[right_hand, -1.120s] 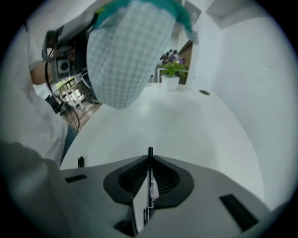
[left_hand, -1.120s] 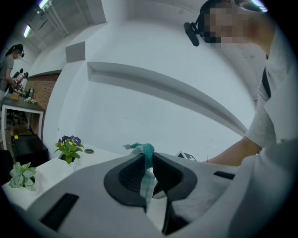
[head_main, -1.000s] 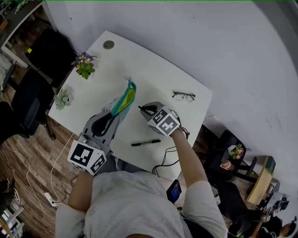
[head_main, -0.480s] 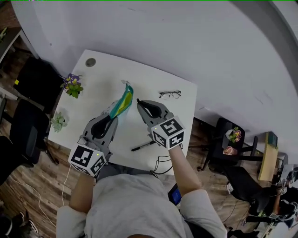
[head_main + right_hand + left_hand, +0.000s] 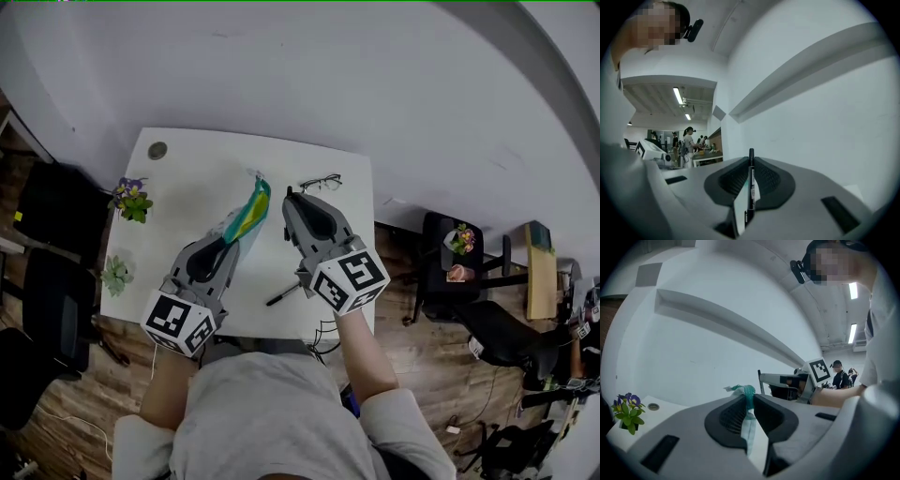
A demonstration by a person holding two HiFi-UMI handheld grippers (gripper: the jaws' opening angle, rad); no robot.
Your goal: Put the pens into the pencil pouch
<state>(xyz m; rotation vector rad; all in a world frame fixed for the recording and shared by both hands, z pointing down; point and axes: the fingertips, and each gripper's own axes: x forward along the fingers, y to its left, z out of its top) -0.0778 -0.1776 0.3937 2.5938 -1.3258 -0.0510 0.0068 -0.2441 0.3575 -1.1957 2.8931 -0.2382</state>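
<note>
A teal and yellow pencil pouch (image 5: 249,208) hangs in the air over the white table (image 5: 197,169). My left gripper (image 5: 234,236) is shut on its lower end, and the teal fabric (image 5: 749,401) shows pinched between the pads. My right gripper (image 5: 289,199) is raised just right of the pouch, level with it, and is shut on a black pen (image 5: 751,185) that stands upright between its pads. A second black pen (image 5: 284,293) lies on the table near the front edge, under the right gripper's body.
A pair of glasses (image 5: 321,182) lies at the table's far right. A purple-flowered plant (image 5: 130,198) and a small green plant (image 5: 116,275) stand along the left edge. A round cable grommet (image 5: 157,150) sits at the back left corner. Chairs surround the table.
My right gripper has risen off the table with the pen and turned level beside the pouch. My left gripper has lifted the pouch a little. The head view has shifted.
</note>
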